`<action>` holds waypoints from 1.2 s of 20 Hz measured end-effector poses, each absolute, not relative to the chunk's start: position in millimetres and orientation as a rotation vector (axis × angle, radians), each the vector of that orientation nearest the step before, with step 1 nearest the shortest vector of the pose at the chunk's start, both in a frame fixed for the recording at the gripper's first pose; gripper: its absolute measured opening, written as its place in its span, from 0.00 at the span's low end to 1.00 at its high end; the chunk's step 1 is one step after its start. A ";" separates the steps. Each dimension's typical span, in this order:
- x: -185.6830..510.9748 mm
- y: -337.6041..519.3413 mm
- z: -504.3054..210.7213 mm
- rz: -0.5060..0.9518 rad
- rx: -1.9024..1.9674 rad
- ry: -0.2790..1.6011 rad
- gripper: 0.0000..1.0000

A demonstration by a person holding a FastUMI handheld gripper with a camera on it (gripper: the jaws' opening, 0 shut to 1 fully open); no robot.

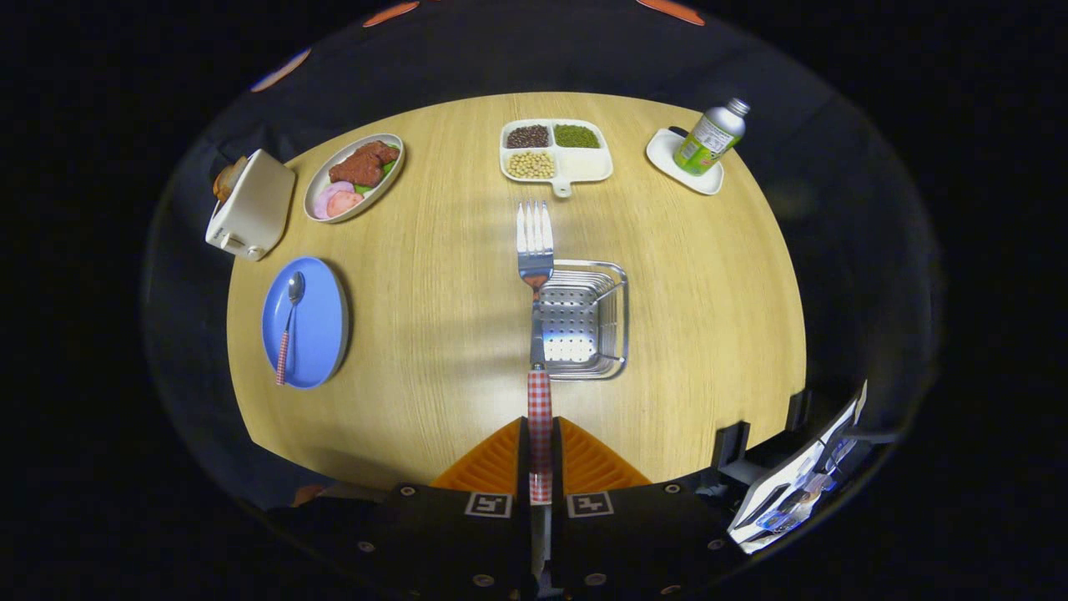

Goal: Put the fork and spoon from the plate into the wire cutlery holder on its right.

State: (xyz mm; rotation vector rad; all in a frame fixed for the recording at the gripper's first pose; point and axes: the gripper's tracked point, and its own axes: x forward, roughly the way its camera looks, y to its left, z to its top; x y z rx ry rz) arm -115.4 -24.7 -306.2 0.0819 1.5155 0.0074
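Tool (540, 455): nearest the camera, its orange fingers (488, 467) pressed close on the checked handle of the fork, one on each side.
Surface (692, 334): round wooden top carrying everything else.
Blue plate (321, 334): left of the holder, well apart from it, with the spoon on it.
Wire cutlery holder (588, 321): just ahead of the fingers, slightly to the right of the fork's line; its perforated floor shows.
Fork (536, 300): held above the surface, over the holder's left edge.
Fork axis: long axis runs straight forward from the fingers, tines pointing away, handle end at the tool.
Spoon (289, 325): lying on the plate, bowl at the far end, checked handle toward the near rim.
Risk: the fork lies nearly level and reaches beyond the holder's far rim, so lowering it as it is may bridge the wire rims or slide off; tilting it seems needed.
Risk two: the fork sits left of centre, so it could catch the rim.
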 end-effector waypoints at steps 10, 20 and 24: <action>-135.8 -52.6 -313.3 0.100 0.064 1.679 0.11; -134.4 -58.7 -323.4 0.178 0.030 1.849 0.11; -130.5 -58.3 -328.1 0.189 0.043 1.914 0.11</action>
